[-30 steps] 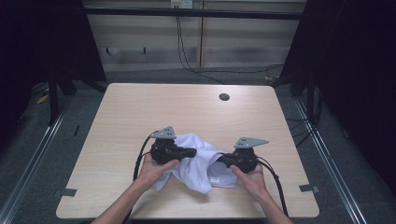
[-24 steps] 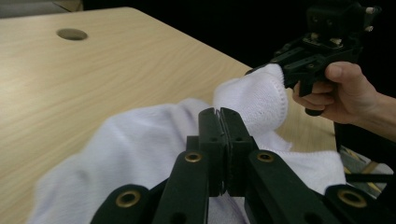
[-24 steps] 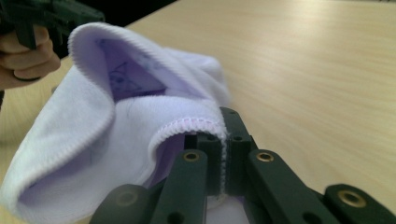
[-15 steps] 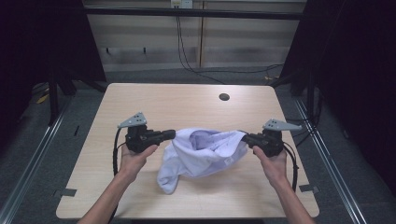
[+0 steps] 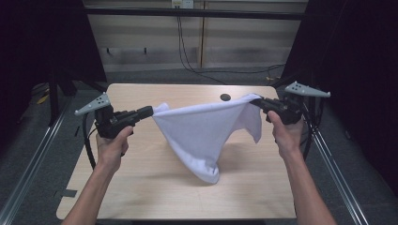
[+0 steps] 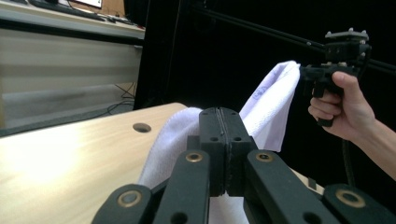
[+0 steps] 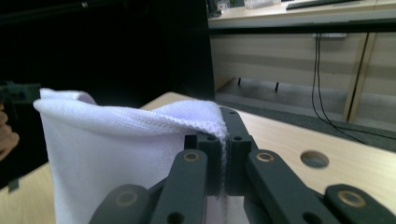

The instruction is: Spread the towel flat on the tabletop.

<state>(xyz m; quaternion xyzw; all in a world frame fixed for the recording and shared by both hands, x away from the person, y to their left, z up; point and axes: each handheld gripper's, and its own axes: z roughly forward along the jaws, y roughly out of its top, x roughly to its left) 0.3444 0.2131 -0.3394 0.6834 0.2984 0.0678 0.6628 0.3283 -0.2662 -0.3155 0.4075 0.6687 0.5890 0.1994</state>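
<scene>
Two grippers, left gripper [image 5: 149, 111] and right gripper [image 5: 257, 100], pinch one white cloth [image 5: 202, 131].

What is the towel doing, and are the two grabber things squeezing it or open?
white towel: lifted, stretched between both grippers, its lowest tip at the table.
left hand-held gripper: shut on one towel corner.
right hand-held gripper: shut on another towel corner.

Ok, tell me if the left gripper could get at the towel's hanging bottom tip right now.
Probably not: the left gripper is shut on one corner of the towel, which the right gripper holds at the other. It would have to let go first.
</scene>
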